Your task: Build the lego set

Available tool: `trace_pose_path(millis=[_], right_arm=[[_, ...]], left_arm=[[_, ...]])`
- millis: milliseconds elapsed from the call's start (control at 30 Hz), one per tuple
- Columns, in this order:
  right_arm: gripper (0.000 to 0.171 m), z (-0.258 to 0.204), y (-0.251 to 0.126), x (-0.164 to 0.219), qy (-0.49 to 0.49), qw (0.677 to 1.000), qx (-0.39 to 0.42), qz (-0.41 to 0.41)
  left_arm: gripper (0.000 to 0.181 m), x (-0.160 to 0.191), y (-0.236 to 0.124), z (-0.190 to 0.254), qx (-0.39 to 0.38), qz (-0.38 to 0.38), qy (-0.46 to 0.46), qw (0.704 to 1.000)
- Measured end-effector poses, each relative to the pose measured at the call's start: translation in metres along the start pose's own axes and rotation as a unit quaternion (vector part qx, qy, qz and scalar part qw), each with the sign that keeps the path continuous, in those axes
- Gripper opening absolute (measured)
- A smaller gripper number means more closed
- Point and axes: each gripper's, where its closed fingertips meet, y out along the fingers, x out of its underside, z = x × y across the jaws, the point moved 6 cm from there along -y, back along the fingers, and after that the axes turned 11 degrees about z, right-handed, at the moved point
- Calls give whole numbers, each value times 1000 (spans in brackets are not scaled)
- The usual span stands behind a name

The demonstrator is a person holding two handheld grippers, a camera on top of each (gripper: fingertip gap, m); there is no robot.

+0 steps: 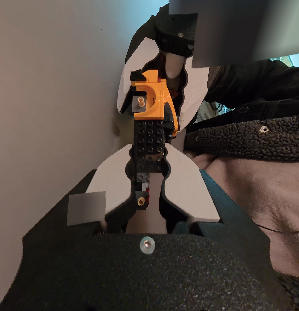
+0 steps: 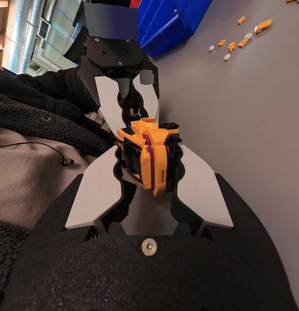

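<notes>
Work surface: grey table top (image 2: pixel 246 117), matte, evenly lit, filling the right side of the right wrist view.
Storage: blue plastic bin (image 2: pixel 169 28) standing on the table near its far edge.
Ductwork: ribbed silver duct (image 2: pixel 22 33) at upper left of the right wrist view.
Glazing: window panes (image 2: pixel 56 42) in pale frames just beside the duct.
Wall: plain pale surface (image 1: pixel 52 84) across the left wrist view, with a bluish cast toward the top.
Light: soft, diffuse, no hard shadows.

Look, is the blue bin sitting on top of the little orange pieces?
No, the blue bin stands apart from the loose orange pieces on the grey table.
</notes>
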Motion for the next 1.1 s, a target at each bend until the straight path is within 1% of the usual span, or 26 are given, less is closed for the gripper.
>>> trace_pose_path(millis=[133, 167, 233, 267, 300, 367, 433, 533, 567, 633, 667, 700, 833, 900, 967, 1100], right_arm=[[65, -4, -3, -10, -2, 1000, 1, 9], [76, -7, -5, -15, -5, 1000, -6, 15], [79, -10, -13, -27, -19, 999, -1, 38], [76, -10, -20, -35, -42, 997, 18, 59], [70, -12, -26, -43, -74, 993, 41, 79], [54, -19, -34, -53, -167, 976, 103, 93], [47, -29, -31, -53, -244, 955, 148, 85], [34, -38, -17, -48, -328, 920, 200, 81], [33, -40, -12, -46, -354, 907, 215, 77], [31, -38, -4, -45, -382, 891, 240, 53], [27, -37, -1, -45, -390, 886, 247, 48], [22, -37, 1, -46, -398, 882, 247, 47], [20, -35, 6, -48, -415, 871, 261, 33], [15, -37, 8, -46, -438, 859, 265, 27], [15, -37, 10, -45, -468, 837, 283, 19], [16, -36, 12, -44, -485, 824, 293, 14]], left_arm=[[30, -2, -1, 0, 40, 22, -32, 998], [30, -4, -2, 0, 50, 34, -37, 997], [29, -7, -5, -3, 65, 58, -63, 994], [29, -8, -6, -6, 68, 74, -81, 992], [29, -9, -8, -9, 70, 91, -96, 989], [29, -13, -10, -14, 71, 129, -123, 981], [29, -17, -10, -19, 73, 168, -144, 972], [29, -22, -8, -24, 62, 212, -156, 963], [29, -23, -6, -24, 58, 221, -156, 961], [29, -24, -4, -24, 48, 233, -149, 960], [29, -24, -3, -23, 43, 236, -143, 960], [29, -24, -2, -22, 39, 237, -136, 961], [29, -23, 0, -20, 30, 244, -118, 962], [29, -23, -1, -20, 27, 253, -115, 960], [29, -24, -2, -22, 25, 258, -115, 959], [29, -24, -2, -23, 23, 263, -117, 957]])
